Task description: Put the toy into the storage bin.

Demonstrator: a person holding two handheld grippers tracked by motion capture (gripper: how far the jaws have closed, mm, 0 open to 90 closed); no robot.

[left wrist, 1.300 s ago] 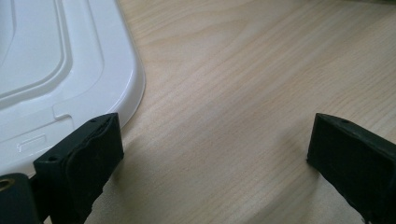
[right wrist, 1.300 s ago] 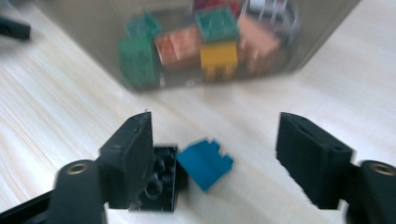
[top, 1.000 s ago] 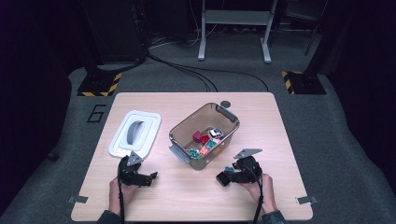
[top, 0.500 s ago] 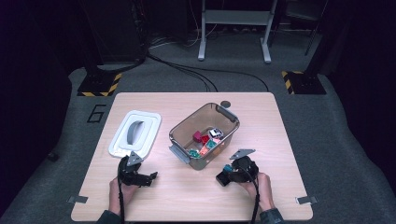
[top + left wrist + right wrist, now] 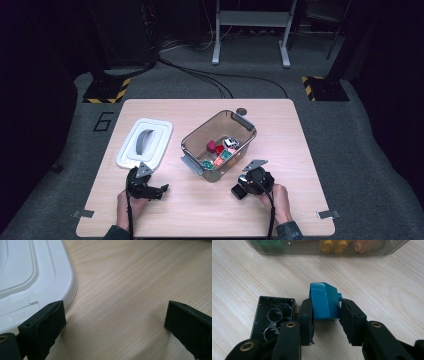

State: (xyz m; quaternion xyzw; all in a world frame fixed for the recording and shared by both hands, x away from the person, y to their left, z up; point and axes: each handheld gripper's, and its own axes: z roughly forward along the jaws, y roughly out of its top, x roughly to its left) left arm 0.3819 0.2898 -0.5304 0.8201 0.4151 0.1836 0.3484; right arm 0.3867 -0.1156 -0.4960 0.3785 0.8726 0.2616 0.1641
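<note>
Clamped between the two black jaws of the right gripper (image 5: 325, 312) is a blue brick (image 5: 324, 301), seen in the right gripper view; the jaws have just been closing, and their pads now press on the brick's two sides. The brick is held tilted, its sloped top turned up and a small stud showing at its far right edge, just above the table (image 5: 392, 290). Just beside the left jaw, a black brick (image 5: 273, 317) lies on the table with its hollow underside turned up, touching or nearly touching that jaw. Beyond both bricks, the clear wall of a bin (image 5: 317, 250) is seen, with green, yellow and pink pieces behind it.

In the high view the right gripper (image 5: 250, 185) is held by a hand (image 5: 280, 197) near the table's front edge, just before the near corner of the bin (image 5: 200, 137). Small toys of red, white, green and orange are gathered in the bin. A white lid (image 5: 145, 142) lies flat on the table to the left of the bin, apart from it.

The left gripper (image 5: 150, 189) is held just before the lid's near edge. In the left gripper view its jaws are spread wide with nothing between them but bare wood, and the lid (image 5: 30, 277) is seen beside and partly behind the left jaw.
</note>
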